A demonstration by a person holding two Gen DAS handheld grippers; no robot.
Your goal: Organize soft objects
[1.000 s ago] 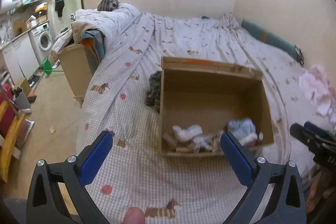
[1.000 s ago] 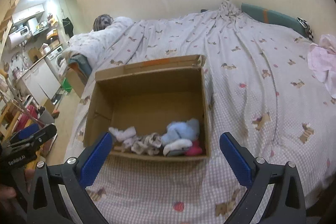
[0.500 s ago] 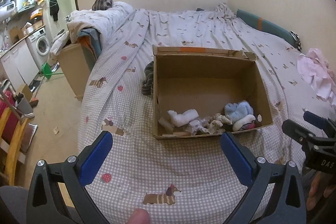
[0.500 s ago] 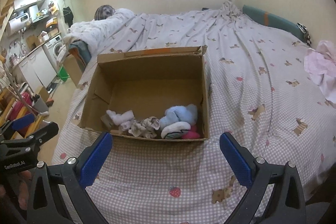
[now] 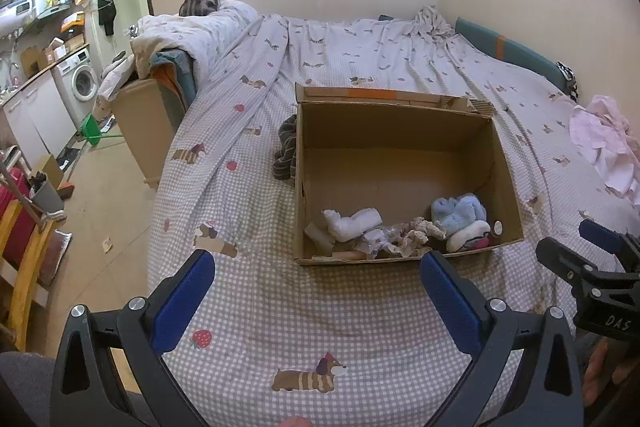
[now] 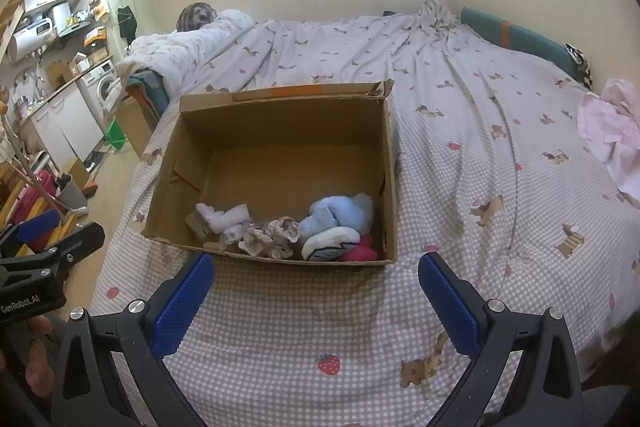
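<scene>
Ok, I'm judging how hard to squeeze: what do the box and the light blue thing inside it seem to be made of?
The box looks like plain brown corrugated cardboard, matte, with a torn, frayed flap corner and creased walls. The light blue thing seems to be fuzzy fleece or plush fabric: its surface is nappy and it slumps in soft folds. The exact fibre cannot be told.

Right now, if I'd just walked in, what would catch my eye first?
Probably the open cardboard box in the middle of the checked bedspread, with soft things along its near wall, a fluffy blue toy brightest among them. Next, both blue-padded tools, the left tool and right tool, wide open and empty.
</scene>
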